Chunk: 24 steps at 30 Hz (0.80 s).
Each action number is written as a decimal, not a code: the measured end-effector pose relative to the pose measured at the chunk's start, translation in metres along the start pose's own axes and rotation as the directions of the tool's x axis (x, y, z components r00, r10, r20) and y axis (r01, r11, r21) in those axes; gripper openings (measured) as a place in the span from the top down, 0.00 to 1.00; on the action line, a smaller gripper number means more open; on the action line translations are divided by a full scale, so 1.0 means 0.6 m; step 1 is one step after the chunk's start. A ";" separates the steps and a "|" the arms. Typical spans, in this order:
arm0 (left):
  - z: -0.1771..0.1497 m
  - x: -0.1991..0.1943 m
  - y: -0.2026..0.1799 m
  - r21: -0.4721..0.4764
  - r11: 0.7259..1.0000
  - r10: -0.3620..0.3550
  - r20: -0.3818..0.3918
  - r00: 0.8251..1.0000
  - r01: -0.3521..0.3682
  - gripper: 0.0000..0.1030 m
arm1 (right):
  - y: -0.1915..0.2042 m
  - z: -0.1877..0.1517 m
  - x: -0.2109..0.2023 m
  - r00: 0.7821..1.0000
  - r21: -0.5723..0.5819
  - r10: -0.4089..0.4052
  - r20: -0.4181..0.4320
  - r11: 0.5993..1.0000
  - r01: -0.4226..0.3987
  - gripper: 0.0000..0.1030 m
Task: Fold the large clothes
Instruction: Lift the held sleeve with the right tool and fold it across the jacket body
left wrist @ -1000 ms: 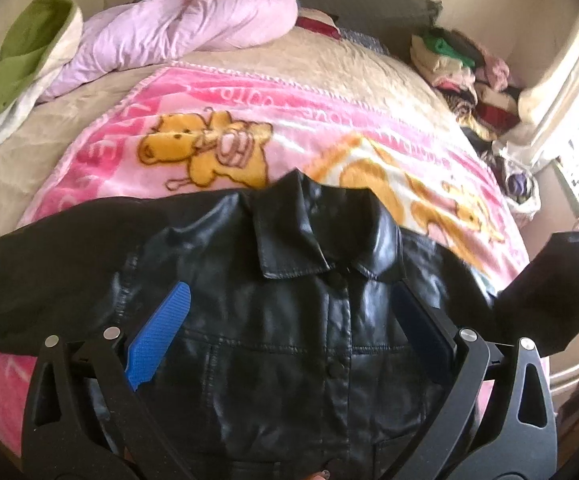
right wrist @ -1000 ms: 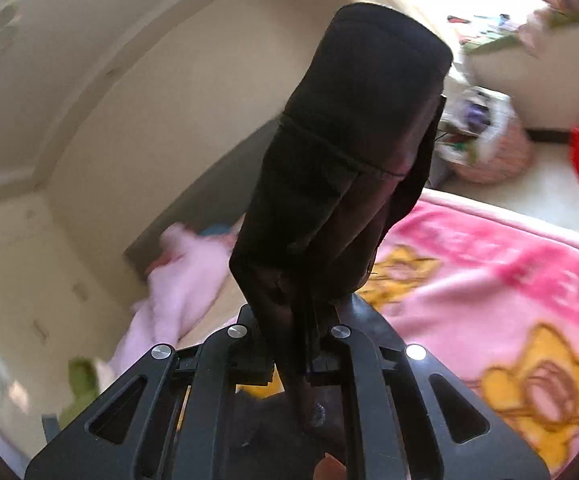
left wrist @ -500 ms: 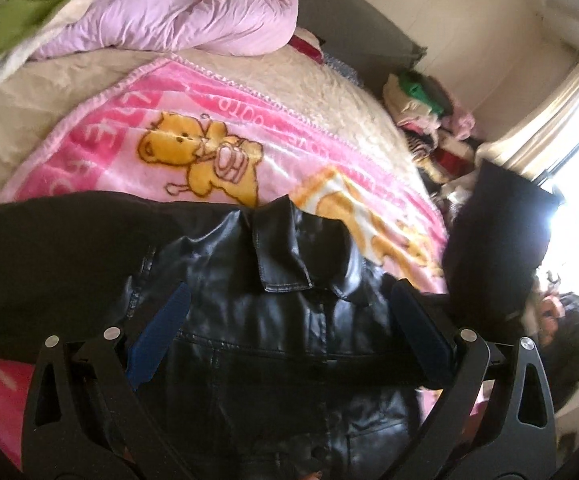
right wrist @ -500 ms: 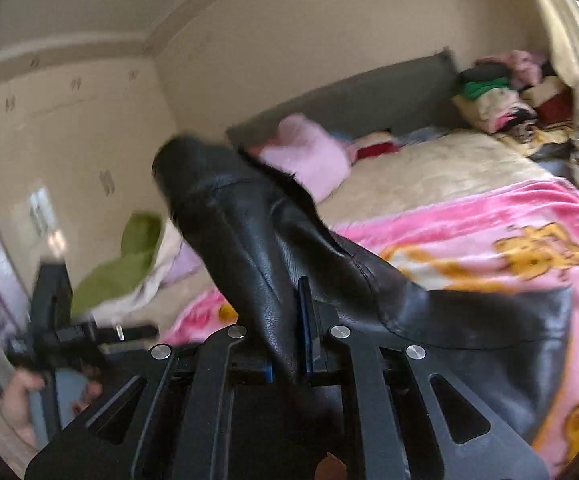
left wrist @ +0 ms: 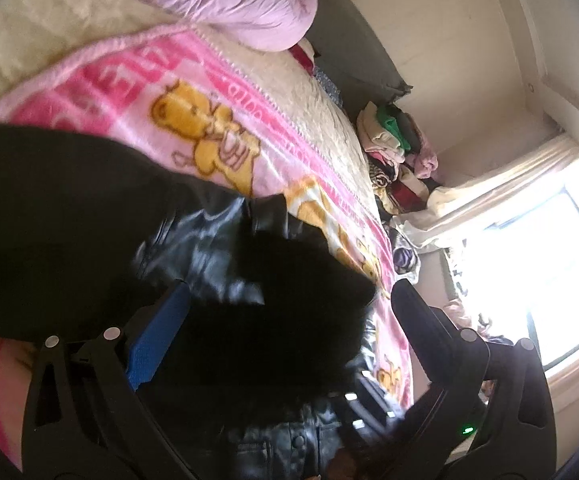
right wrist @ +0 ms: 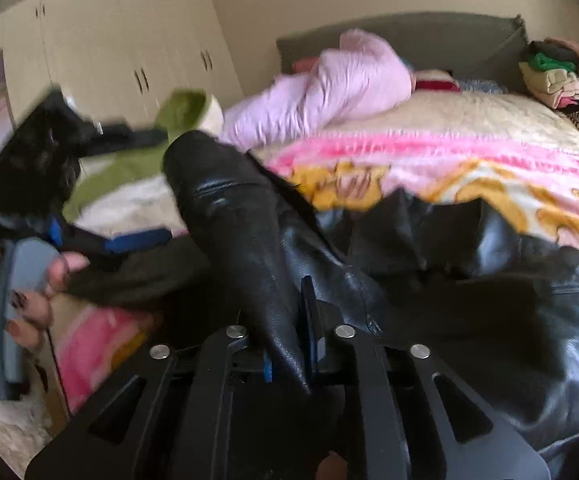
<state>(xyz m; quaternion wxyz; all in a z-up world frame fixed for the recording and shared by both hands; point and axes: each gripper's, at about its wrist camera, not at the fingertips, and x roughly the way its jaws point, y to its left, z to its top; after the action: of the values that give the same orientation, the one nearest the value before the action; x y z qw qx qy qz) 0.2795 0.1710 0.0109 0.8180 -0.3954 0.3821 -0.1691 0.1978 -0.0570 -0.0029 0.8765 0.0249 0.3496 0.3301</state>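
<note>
A bed (right wrist: 429,116) fills the room, spread with a cream cover and a pink bear-print blanket (left wrist: 225,92), with a lilac duvet (right wrist: 329,92) bunched at the far end by the grey headboard (right wrist: 429,32), a pile of folded clothes (left wrist: 393,140) at the far right corner, cream wardrobes (right wrist: 109,48) to the left and a bright curtained window (left wrist: 529,272) to the right. The black leather jacket (right wrist: 509,288) lies on the near part of the blanket, collar toward the headboard. The left gripper (left wrist: 285,320) hangs released above it with nothing between its fingers, held by a hand (right wrist: 29,280), while the right gripper (right wrist: 289,340) has just been loosening, its narrow gap still around a sleeve (right wrist: 233,216) folded across the jacket.
</note>
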 end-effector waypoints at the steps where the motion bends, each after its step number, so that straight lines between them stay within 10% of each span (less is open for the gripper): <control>1: -0.003 0.004 0.007 -0.004 1.000 0.003 -0.011 1.000 -0.003 0.09 | -0.004 -0.007 0.011 0.999 -0.005 0.000 -0.038 1.000 0.000 0.67; 3: -0.011 0.016 0.021 -0.010 1.000 0.019 -0.041 0.999 -0.020 0.09 | -0.006 -0.023 0.015 0.997 -0.007 0.007 -0.075 1.000 -0.007 0.30; 7: -0.025 0.039 0.043 -0.007 0.996 0.087 -0.092 0.992 -0.088 0.09 | -0.016 -0.049 -0.005 0.994 0.004 0.023 -0.109 1.000 -0.023 0.16; 17: -0.070 0.097 0.055 0.092 0.969 0.240 -0.145 0.960 -0.228 0.13 | -0.105 -0.074 -0.134 0.998 0.156 -0.042 -0.041 0.987 0.048 0.12; 19: -0.075 0.096 0.046 0.113 0.970 0.229 -0.142 0.963 -0.214 0.63 | -0.128 -0.075 -0.154 0.996 0.186 -0.084 -0.031 0.979 0.088 0.12; 24: -0.077 0.066 -0.016 0.209 0.970 0.144 -0.077 0.987 -0.125 0.95 | -0.178 -0.079 -0.198 0.989 0.263 -0.149 0.016 0.955 0.140 0.16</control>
<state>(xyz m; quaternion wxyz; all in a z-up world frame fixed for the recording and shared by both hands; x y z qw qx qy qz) 0.2702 0.1181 -0.0190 0.8453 -0.2748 0.4257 -0.1694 0.1641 -0.2201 0.0032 0.8934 0.1204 0.3754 0.2156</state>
